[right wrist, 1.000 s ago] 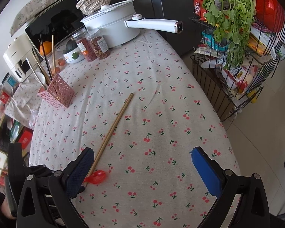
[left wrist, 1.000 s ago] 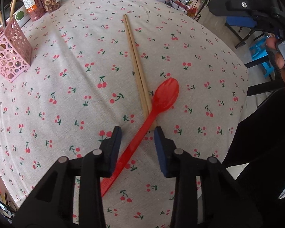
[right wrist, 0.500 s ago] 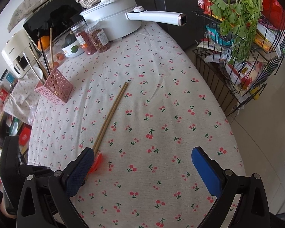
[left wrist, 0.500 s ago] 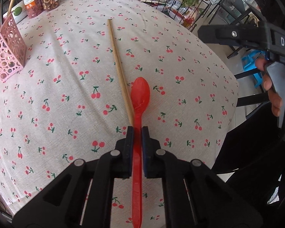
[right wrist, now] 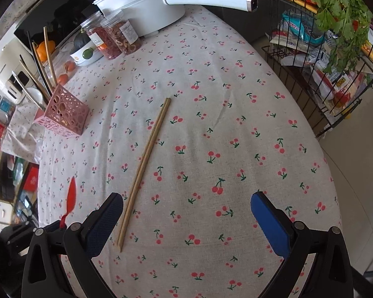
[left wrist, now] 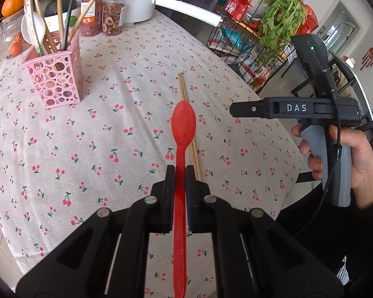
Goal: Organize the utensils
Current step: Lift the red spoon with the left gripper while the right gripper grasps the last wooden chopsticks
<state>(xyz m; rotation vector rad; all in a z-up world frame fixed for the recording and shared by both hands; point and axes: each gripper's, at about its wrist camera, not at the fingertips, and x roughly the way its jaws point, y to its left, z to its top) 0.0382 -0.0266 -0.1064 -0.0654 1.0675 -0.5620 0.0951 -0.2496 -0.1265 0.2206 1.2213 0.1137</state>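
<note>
1. Centrally, red spoon (left wrist: 182, 134): its handle is clamped between the closed pads of the left gripper (left wrist: 180, 173), bowl forward, raised above the tablecloth (left wrist: 112, 129).
2. Chopsticks (right wrist: 146, 154): a pair lying mid-table, just beside the spoon.
3. Right gripper (right wrist: 186, 208): jaws spread wide and empty above the chopsticks' near end.
4. Pink utensil holder (left wrist: 56, 79): upright near the table's far left edge.
</note>
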